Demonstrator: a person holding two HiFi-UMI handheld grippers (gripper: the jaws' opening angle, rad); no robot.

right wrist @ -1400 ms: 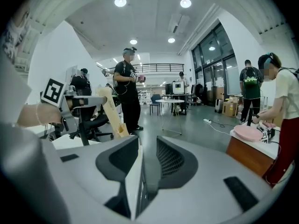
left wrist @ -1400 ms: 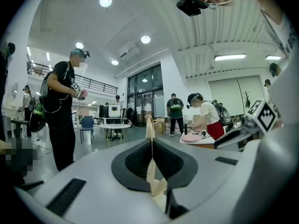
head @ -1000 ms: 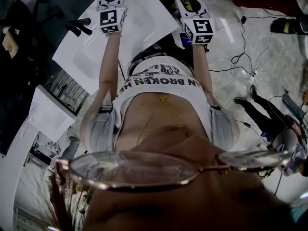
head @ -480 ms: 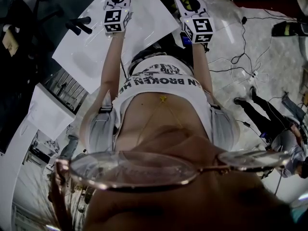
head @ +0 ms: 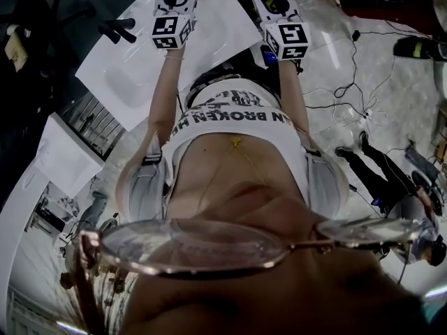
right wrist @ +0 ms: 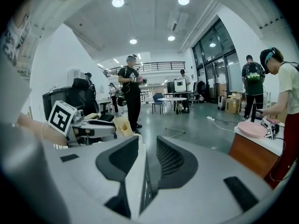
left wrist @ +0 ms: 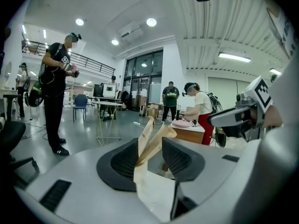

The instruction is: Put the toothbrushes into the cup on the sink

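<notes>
Over a white sink surface (head: 119,82) with a black tap (head: 115,30), a person holds up two marker-cubed tools side by side, near each other but apart. The left tool (left wrist: 153,149) is clamped on a paper-wrapped toothbrush packet (left wrist: 150,136). The packet's tan upper end splits into two flaps that stick up past the ribbed pads, and its paler lower part runs back between the jaws. The packet is held in the air, clear of the sink surface, and it also shows as a tan tuft in the right gripper view.

The right tool (right wrist: 147,158) has its jaws drawn almost together on a thin white strip (right wrist: 133,181), which lies flat against the left pad (it is seen edge-on, and what it is cannot be told).

Beyond the tools is a bright hall with ceiling lights and tall windows. A bystander in black (left wrist: 55,87) stands at the left with both hands raised to the chest. Another person, in a white top (left wrist: 202,108), bends over a wooden bench (right wrist: 254,155) that carries a pink dish (right wrist: 251,129).
</notes>
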